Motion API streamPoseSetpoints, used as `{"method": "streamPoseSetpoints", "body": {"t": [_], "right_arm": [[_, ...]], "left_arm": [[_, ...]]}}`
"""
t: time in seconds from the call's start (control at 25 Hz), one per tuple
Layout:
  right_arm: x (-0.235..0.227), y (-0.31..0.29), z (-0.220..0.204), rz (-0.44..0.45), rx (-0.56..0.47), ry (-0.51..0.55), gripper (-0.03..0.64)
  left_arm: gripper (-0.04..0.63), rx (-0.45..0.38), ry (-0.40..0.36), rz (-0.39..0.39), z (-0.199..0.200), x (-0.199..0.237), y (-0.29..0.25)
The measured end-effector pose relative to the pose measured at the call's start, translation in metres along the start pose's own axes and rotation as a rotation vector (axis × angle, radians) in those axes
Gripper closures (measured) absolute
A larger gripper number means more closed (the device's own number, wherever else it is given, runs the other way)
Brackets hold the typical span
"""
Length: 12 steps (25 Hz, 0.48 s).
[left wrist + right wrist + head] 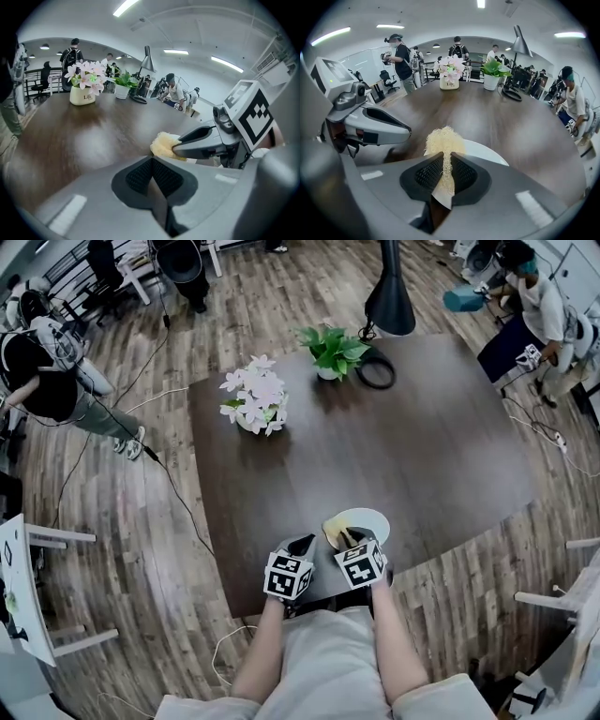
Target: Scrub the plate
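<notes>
The right hand-held gripper (444, 159) is pinching a frayed, fibrous yellow scrub pad (443, 138) over the round white plate (373, 519) (smooth, glossy), which is sitting lower centre on the dark wooden worktop (422, 446). The left hand-held gripper (152, 174) is holding its ribbed jaws together, empty.

Open tabletop (412, 451) between plate (369, 518) and flower pot (253, 405), plant (333, 351) and lamp (389, 296) along the far edge
</notes>
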State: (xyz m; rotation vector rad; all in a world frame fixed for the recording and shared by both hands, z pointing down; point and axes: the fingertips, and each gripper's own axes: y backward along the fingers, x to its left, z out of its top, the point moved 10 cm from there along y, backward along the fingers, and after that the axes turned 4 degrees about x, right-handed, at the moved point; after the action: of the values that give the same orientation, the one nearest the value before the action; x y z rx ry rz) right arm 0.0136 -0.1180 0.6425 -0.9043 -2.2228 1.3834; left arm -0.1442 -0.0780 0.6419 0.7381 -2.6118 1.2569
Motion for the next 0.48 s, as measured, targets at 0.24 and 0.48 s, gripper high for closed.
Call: {"method": "streamPoseSetpoints", "body": {"t": [0.24, 0.48], "right_arm": [[-0.007, -0.006, 0.008, -0.002, -0.02, -0.001, 0.548], [-0.021, -0.006, 0.012, -0.003, -0.048, -0.057, 0.548]], "left_arm": [[0.594, 0.004, 0.0, 0.009, 0.002, 0.005, -0.006], [0.594, 0.016, -0.011, 0.016, 0.007, 0.003, -0.01]]}}
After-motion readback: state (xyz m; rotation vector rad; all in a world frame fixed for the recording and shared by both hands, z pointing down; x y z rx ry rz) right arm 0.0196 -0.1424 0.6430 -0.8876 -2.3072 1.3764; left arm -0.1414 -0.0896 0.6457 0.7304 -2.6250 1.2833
